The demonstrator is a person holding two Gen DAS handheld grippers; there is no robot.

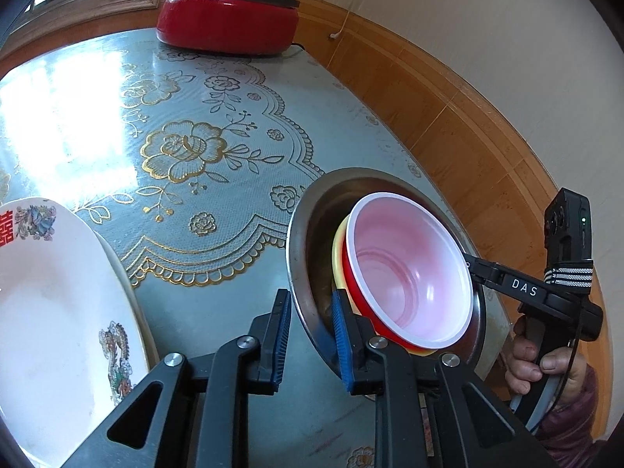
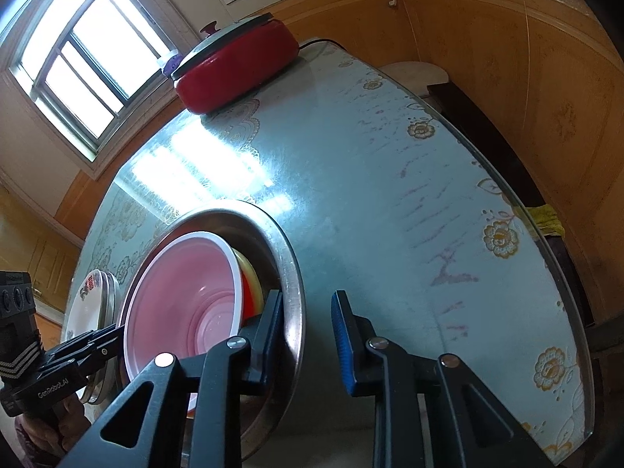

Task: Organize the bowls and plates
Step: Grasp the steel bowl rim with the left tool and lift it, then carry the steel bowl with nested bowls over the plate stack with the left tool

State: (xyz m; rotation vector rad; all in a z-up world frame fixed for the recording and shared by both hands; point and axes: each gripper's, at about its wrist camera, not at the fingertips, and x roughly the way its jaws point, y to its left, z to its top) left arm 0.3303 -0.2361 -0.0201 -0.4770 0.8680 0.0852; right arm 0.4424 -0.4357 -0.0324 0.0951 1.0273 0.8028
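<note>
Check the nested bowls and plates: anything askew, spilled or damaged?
Nothing spilled or broken. The red bowl and yellow bowl sit tilted inside the steel basin, not nested flat. The plate lies normally beside it.

Home dining room, floral tablecloth (image 1: 218, 148), electric pot (image 1: 228, 19)

Brushed-metal basin (image 1: 300, 234) holds glossy red plastic bowl (image 1: 409, 269); beside basin, glazed white plate (image 1: 50, 304); glass-topped table (image 1: 218, 89), gold-embroidered cloth beneath.
</note>
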